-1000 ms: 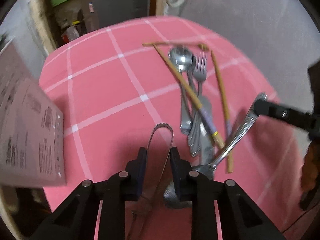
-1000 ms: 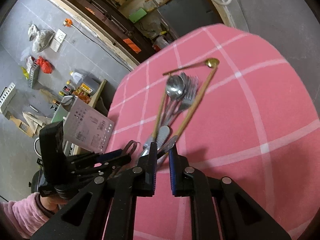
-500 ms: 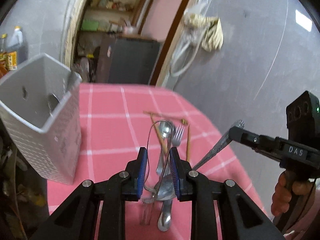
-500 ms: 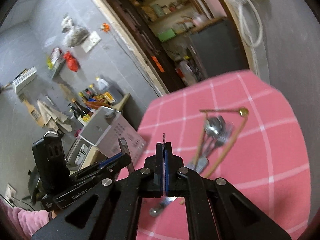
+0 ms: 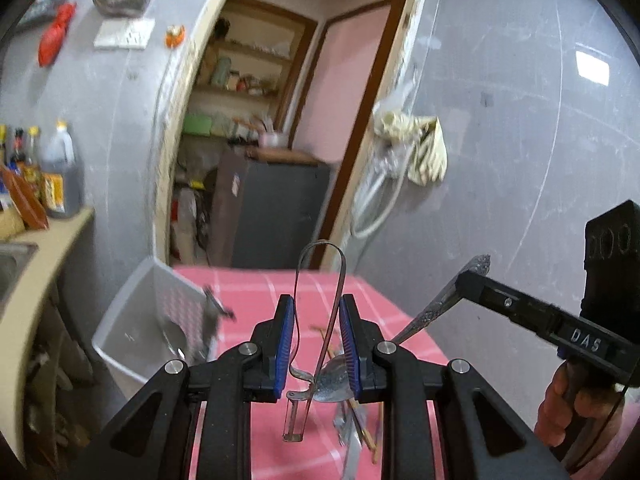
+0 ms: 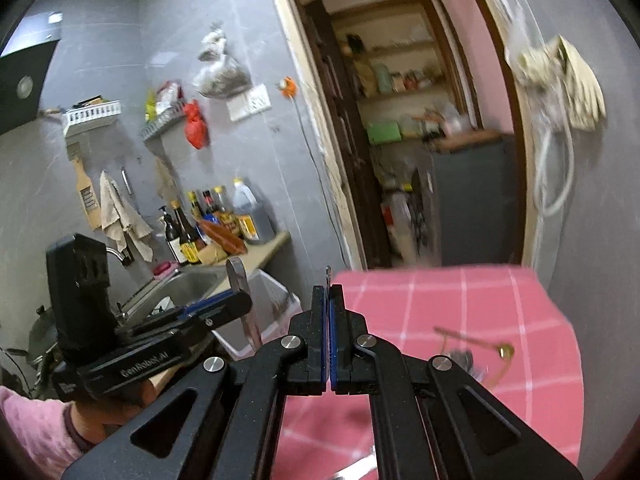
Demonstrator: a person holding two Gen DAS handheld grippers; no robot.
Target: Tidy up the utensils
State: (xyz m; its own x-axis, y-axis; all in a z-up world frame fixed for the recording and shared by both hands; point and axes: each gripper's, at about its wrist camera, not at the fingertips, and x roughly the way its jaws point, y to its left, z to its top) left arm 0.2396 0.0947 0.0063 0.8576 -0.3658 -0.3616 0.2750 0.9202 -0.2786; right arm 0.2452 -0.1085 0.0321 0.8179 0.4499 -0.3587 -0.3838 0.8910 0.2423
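Note:
In the left wrist view my left gripper [image 5: 316, 344] is shut on metal tongs [image 5: 338, 276], their looped end sticking up past the blue pads. To the right, my right gripper [image 5: 468, 292] is shut on a steel spoon [image 5: 424, 316] by its handle, bowl hanging low. Both are held above the pink checked table [image 5: 256, 284]. In the right wrist view the right gripper [image 6: 329, 312] pinches the spoon handle [image 6: 328, 274] edge-on. The left gripper [image 6: 236, 304] with the tongs [image 6: 240, 276] is beside it, in front of a white utensil holder [image 6: 276, 300].
Several utensils [image 6: 464, 360] and a gold spoon [image 6: 506, 351] lie on the table. The holder [image 5: 132, 332] stands at the table's left edge, next to a sink [image 6: 188, 284] and a counter with bottles [image 6: 224, 220]. A dark cabinet [image 5: 276, 208] fills the doorway behind.
Both grippers have risen from the table with the tongs and the spoon and tilted up toward level. The right jaws have closed fully on the spoon handle.

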